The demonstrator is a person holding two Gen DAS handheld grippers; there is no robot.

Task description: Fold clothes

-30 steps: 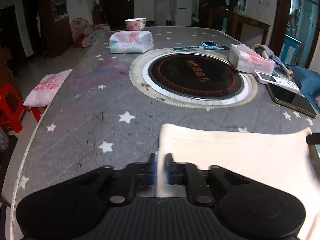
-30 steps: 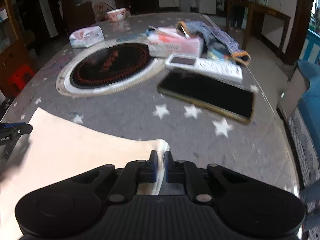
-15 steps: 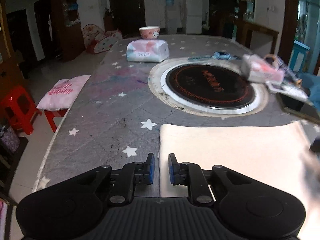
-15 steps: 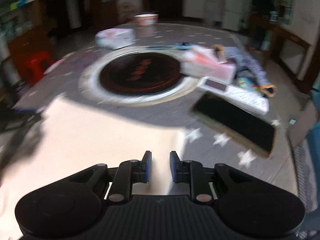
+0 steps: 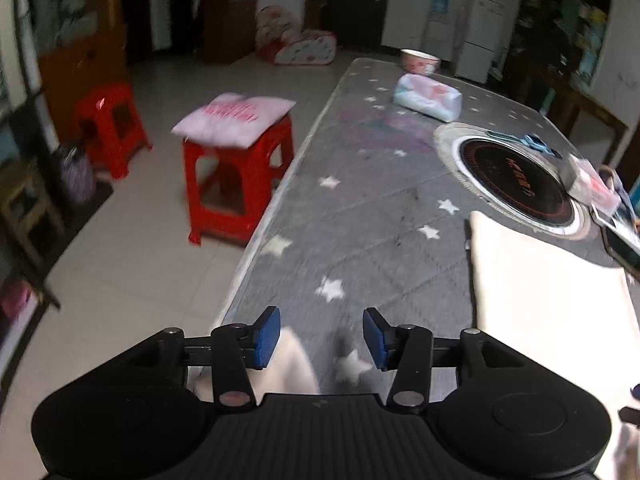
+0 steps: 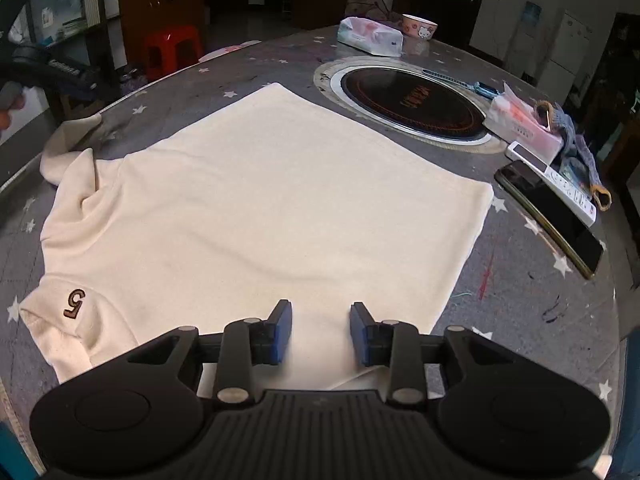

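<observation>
A cream shirt (image 6: 272, 200) with a brown "5" on one sleeve lies spread flat on the grey star-print table (image 6: 520, 300). My right gripper (image 6: 320, 330) is open and empty, just above the shirt's near edge. My left gripper (image 5: 322, 338) is open and empty, over the table near its left edge, with a cream sleeve end (image 5: 290, 364) under its left finger. The shirt's body (image 5: 548, 300) lies to its right. The left gripper also shows at the far left of the right wrist view (image 6: 60, 76).
A round black hotplate (image 6: 412, 102) is set in the table beyond the shirt. A phone (image 6: 552, 218), a remote (image 6: 554, 176) and tissue packs (image 6: 370, 36) lie around it. Red stools (image 5: 236, 184) stand on the floor left of the table.
Both grippers have opened and let go of the shirt. The left gripper has swung left toward the table's edge; the right has pulled back and up, with the shirt now spread flat.
</observation>
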